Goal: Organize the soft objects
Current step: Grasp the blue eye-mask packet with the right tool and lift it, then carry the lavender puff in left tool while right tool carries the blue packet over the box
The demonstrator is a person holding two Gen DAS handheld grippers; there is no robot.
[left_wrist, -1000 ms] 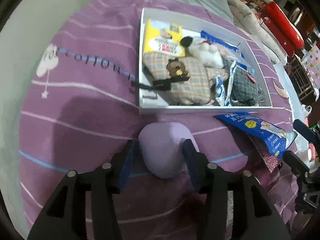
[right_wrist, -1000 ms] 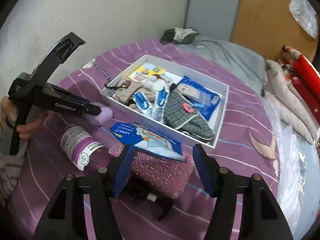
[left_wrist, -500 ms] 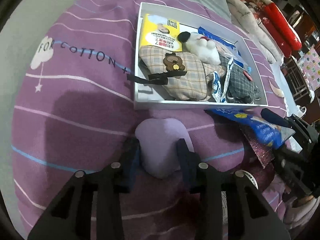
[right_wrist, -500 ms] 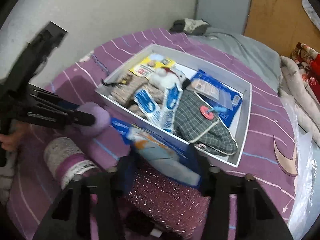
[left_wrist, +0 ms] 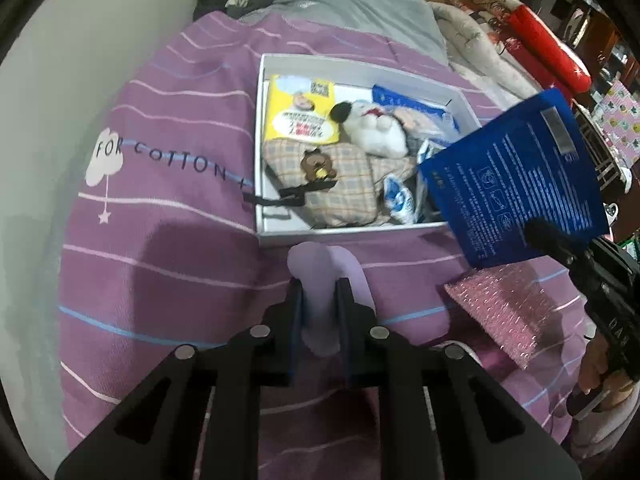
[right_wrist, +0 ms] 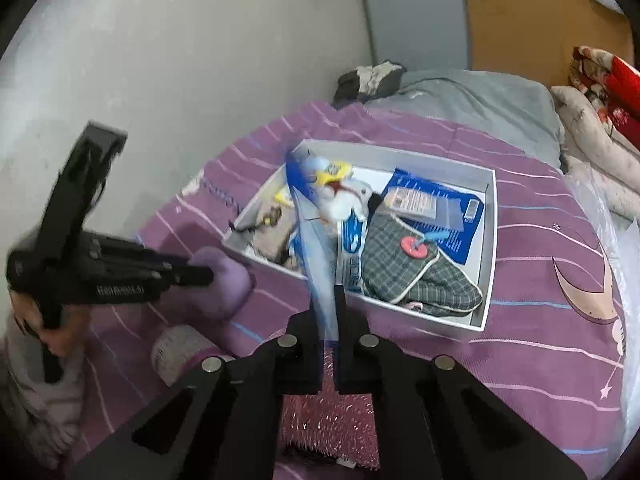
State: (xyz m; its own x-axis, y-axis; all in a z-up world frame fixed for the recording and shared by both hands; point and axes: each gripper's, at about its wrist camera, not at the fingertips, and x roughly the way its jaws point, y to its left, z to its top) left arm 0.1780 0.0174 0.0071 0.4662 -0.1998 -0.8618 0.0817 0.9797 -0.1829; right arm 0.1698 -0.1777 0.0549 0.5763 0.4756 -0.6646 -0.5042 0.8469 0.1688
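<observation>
At the lower centre of the left wrist view: my left gripper (left_wrist: pixel 320 300) is closing on the lilac cushion (left_wrist: pixel 326 280); its pads already dent the soft sides, so I call it grasped.
Lilac cushion, looks: plain pale purple, rounded, squashy, bulging above and beside the pads; it sits just short of the box's near wall.
Lower centre of the right wrist view: my right gripper (right_wrist: pixel 328 300) is clenched on the bottom edge of the blue packet (right_wrist: pixel 316 248), which stands up on edge from the pads.
Blue packet, looks: flat, glossy, deep blue with white print on its back; in the left wrist view (left_wrist: pixel 516 184) it hangs at centre right, tilted, its upper corner over the box's right end.
Key relation: the white box (left_wrist: pixel 360 233) lies straight ahead of both grippers, up-frame; its long axis runs across the left view. I judge the left gripper nearer, almost at the near wall.
White box, contents: already crowded with a plaid pouch (left_wrist: pixel 340 184), a white plush dog (left_wrist: pixel 372 128) and a yellow packet (left_wrist: pixel 300 108).
Outward: the pink glittery pad (left_wrist: pixel 504 312) lies on the purple bedspread (left_wrist: pixel 160 200) at lower right, not yet picked up.
Risk, my guess: little bare floor shows in the box, so things will have to stack.
</observation>
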